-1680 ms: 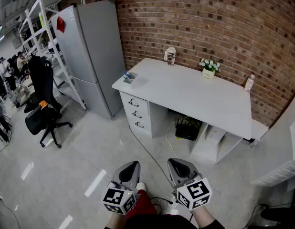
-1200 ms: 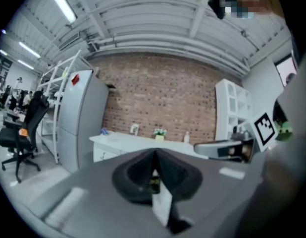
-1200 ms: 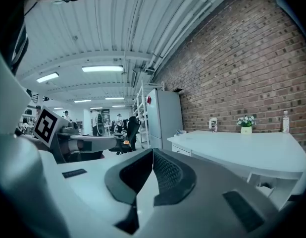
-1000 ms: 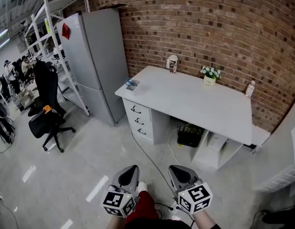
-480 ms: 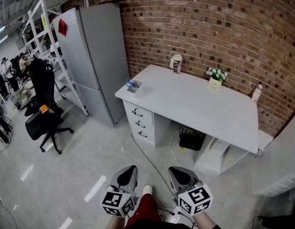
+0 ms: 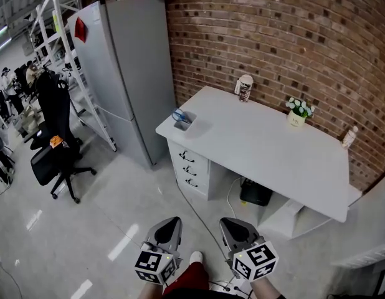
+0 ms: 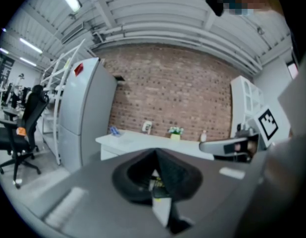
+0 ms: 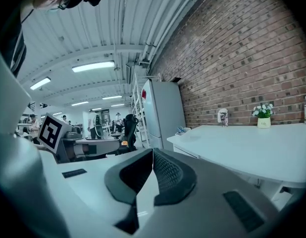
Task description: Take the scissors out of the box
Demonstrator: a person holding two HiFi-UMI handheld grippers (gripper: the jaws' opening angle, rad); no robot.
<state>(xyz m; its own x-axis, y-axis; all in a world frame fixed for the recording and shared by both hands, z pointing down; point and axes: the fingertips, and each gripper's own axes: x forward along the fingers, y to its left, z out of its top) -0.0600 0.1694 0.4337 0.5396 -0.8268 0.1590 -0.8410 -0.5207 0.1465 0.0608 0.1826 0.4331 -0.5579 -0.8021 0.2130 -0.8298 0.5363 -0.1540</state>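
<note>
Head view: both grippers low in frame, side by side, well apart from the desk [image 6: 267, 145]. Left gripper [image 6: 170, 223] jaws pressed together, nothing between them. Right gripper [image 6: 229, 223] the same. Scissors [image 6: 179, 114], blue handles, stand in a small grey box [image 6: 182, 125] on the desk's near-left corner, above the drawers [image 6: 189, 168]. Grey fridge [image 6: 127, 73] just beside that end of the desk. Brick wall [image 6: 273, 36] behind. Along the wall edge of the desktop: cup [image 6: 245, 88], flower pot [image 6: 297, 114], bottle [image 6: 349, 137], all well apart from the box. Dark case [image 6: 255, 193] under the desk. Cable [image 6: 194, 212] runs over the floor between grippers and desk. Black office chair [image 6: 52, 148] and white rack [image 6: 71, 48] off to the left.

Left gripper view: jaw tips meet, empty. Desk and fridge ahead, box a small blue spot on the desk's left end. Right gripper alongside at the right edge.

Right gripper view: ribbed pads closed on each other, nothing held. Desk corner with the box ahead right of centre, fridge behind it; left gripper and its marker cube at the left.
</note>
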